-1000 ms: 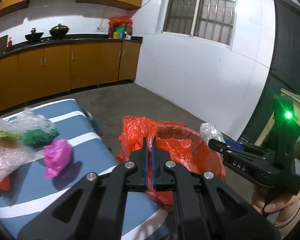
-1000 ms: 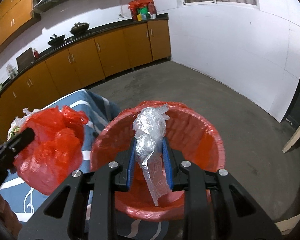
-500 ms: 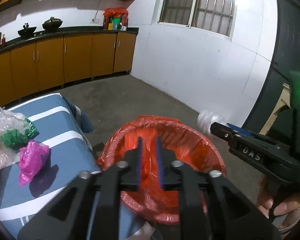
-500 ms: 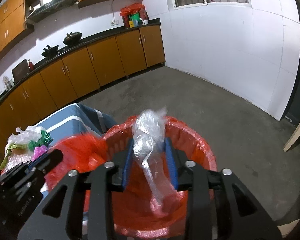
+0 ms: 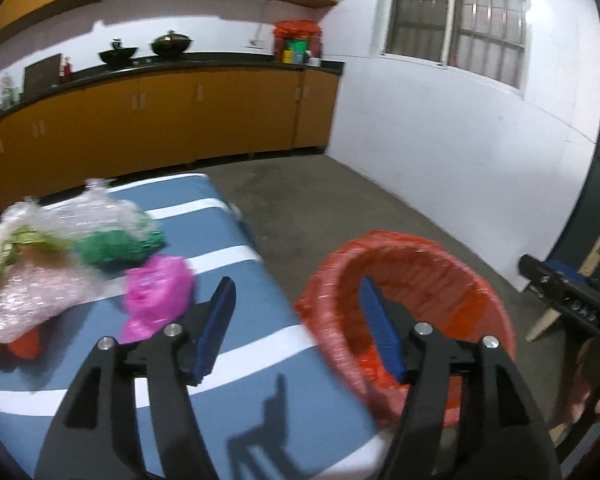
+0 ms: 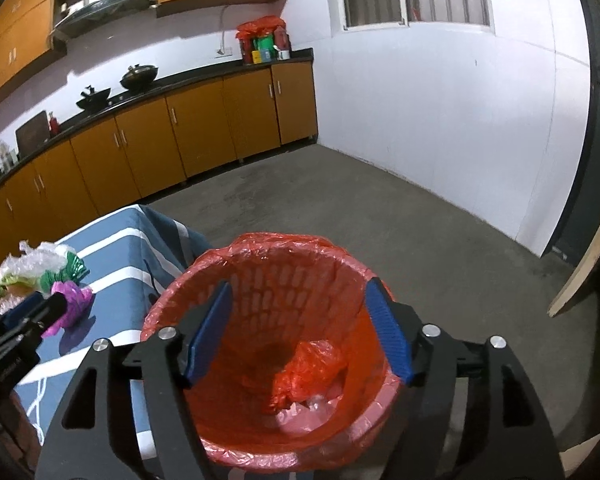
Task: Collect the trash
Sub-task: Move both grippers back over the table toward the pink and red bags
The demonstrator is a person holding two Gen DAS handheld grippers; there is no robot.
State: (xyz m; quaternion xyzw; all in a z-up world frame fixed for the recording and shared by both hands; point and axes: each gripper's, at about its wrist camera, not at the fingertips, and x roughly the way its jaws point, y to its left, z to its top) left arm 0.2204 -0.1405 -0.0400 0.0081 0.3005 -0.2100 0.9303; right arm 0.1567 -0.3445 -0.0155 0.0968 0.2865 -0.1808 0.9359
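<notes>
We find the left gripper (image 5: pixel 296 312) over the near edge of the table (image 5: pixel 236 344), its jaws opening and already wide, with nothing between the blue pads (image 5: pixel 216 320). One finger stands over the striped cloth, the other over the rim of the bin (image 5: pixel 420 248).

The right gripper (image 6: pixel 300 332) hangs directly above the bin (image 6: pixel 260 264), jaws likewise opening and wide, nothing between them. In the left view only its tip shows at the right edge (image 5: pixel 568 292), with part of the person's hand (image 5: pixel 592 392) below it.

The bin is a red basket lined with a red bag, standing on the floor just beside the table's end. At its bottom lie a crumpled red wad (image 6: pixel 304 376) and some clear plastic (image 6: pixel 320 402) partly under it.

Trash on the table, all well left of the bin:
- a pink wad (image 5: pixel 156 292), nearest the left gripper, not touched by it;
- a green wad (image 5: pixel 116 248), just behind the pink one;
- bubble wrap (image 5: pixel 40 288), the largest item, against the green wad;
- a yellow-green scrap (image 5: pixel 4 256) at the far left;
- a red scrap (image 5: pixel 24 344) under the wrap's near edge.

The left view is blurred; we cannot tell finer detail there.
</notes>
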